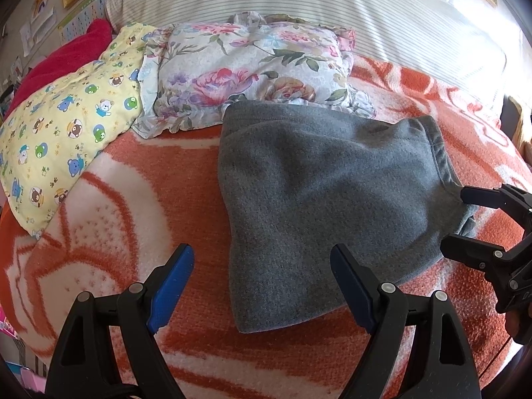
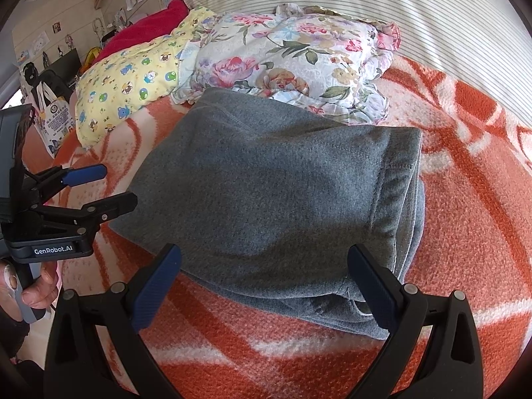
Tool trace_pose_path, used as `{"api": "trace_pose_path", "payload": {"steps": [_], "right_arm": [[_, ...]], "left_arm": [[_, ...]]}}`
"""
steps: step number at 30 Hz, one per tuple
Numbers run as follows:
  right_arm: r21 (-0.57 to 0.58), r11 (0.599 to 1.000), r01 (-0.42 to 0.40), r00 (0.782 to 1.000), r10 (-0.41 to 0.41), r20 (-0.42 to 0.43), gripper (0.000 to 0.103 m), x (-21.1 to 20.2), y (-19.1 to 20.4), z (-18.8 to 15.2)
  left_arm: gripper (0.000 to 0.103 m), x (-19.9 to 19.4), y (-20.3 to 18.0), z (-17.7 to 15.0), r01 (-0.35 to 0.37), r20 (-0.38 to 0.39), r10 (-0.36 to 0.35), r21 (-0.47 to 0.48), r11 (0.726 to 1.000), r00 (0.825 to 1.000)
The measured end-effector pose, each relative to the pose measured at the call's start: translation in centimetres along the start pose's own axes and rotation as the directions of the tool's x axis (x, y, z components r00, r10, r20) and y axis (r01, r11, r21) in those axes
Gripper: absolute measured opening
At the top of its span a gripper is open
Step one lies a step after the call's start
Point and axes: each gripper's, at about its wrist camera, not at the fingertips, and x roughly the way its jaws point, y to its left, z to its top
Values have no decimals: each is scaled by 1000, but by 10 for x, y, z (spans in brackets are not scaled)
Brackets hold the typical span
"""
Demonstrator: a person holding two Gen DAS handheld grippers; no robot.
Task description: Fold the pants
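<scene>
The grey fleece pants lie folded in a thick stack on the orange and white blanket, also seen in the right wrist view. My left gripper is open and empty, hovering over the stack's near left corner. It shows from the side in the right wrist view, just left of the pants. My right gripper is open and empty over the stack's near edge, its right fingertip close to the folded layers. In the left wrist view it sits at the pants' right edge.
A floral pillow lies behind the pants, touching their far edge. A yellow bear-print pillow and a red blanket lie to the left. A striped bolster runs along the back. Shelves and bags stand beyond the bed's left side.
</scene>
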Motion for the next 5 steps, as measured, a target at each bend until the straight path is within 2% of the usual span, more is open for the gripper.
{"api": "trace_pose_path", "payload": {"steps": [5], "right_arm": [[7, 1000, 7, 1000, -7, -5, 100, 3, -3, 0]], "left_arm": [[85, 3, -2, 3, -5, -9, 5, 2, 1000, 1000]]}}
